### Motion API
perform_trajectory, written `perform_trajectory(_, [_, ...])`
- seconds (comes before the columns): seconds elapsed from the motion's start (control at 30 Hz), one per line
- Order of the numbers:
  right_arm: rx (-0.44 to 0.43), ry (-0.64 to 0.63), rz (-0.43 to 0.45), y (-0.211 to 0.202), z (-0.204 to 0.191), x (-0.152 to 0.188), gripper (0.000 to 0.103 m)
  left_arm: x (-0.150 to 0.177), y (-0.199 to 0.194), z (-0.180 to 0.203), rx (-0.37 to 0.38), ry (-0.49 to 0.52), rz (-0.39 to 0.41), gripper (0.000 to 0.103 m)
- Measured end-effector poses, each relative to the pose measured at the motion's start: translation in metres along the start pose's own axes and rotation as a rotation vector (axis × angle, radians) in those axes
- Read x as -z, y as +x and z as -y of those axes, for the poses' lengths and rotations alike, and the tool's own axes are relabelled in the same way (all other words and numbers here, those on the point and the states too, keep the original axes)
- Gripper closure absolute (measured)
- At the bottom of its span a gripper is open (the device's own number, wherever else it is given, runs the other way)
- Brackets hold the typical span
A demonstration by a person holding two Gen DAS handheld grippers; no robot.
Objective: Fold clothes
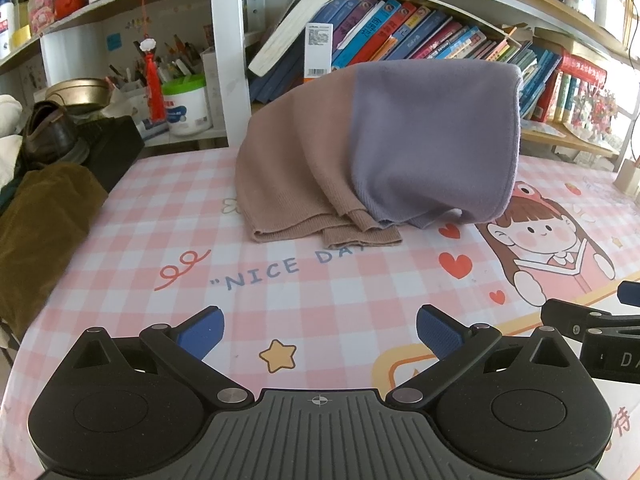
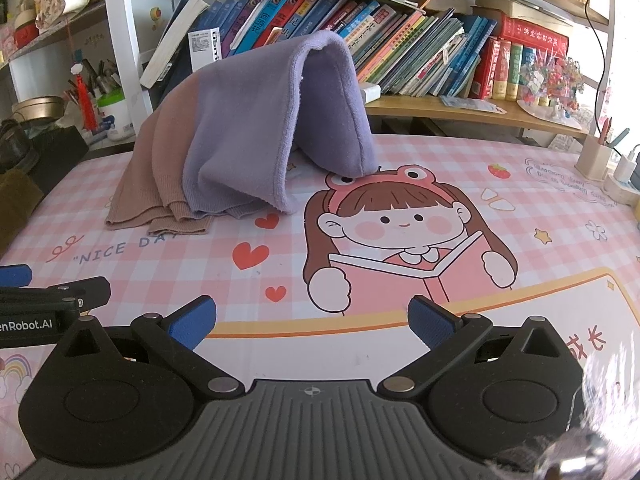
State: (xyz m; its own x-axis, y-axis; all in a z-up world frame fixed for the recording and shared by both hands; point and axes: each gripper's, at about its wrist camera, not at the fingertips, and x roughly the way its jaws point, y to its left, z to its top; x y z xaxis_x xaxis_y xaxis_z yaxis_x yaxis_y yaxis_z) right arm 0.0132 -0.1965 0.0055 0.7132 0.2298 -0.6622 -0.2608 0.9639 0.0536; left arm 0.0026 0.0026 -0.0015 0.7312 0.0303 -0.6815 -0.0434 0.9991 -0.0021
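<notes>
Clothes [image 1: 384, 152] sat in a tall heap at the back of the tabletop [image 1: 280, 288], close to the shelf of books [image 1: 420, 36]. The heap had a brown part [image 1: 288, 176] on the left and a purple part [image 2: 248, 128] on the right. The purple part stood up like a little tent, with a gap under it. I could not tell what kept it up, or if it was one piece or two. The brown edges lay flat on the pink mat, just over the words "NICE DAY".

Both tools were low at the front, well apart from the heap. The left hand-held gripper [image 1: 318, 334] had its blue fingers [image 1: 200, 336] spread wide with nothing between them. The right hand-held gripper [image 2: 312, 324] was the same, wide and empty, over the picture of a girl [image 2: 400, 224] reading. They sat side by side, each one showing at the edge of the other's view.

I think they waited there because the folding had not begun. With both spread out and pointing at the heap, they looked ready to reach in. The heap was bunched up, so I guess it would need to be pulled flat on the bare mat in front first. The cloth looked soft and floppy, so it might slump when touched.
</notes>
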Motion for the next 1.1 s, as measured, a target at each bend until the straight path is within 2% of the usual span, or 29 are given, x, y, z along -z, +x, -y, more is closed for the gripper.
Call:
perform_trajectory(0.7, [-0.032,-0.003,-0.030,0.002,0.009,0.009,0.000,0.008,-0.005,0.010,-0.033,-0.012,-0.029,0.000])
perform_trajectory(1.03, [-0.069,-0.010,-0.036,-0.003,0.043,0.012,0.000,0.009,-0.010,0.047,-0.040,-0.014,-0.034,0.000])
perform_trajectory(1.1, [-0.073,-0.011,-0.037,-0.006,0.055,0.011,0.000,0.009,-0.013,0.061,-0.093,-0.061,-0.027,0.000])
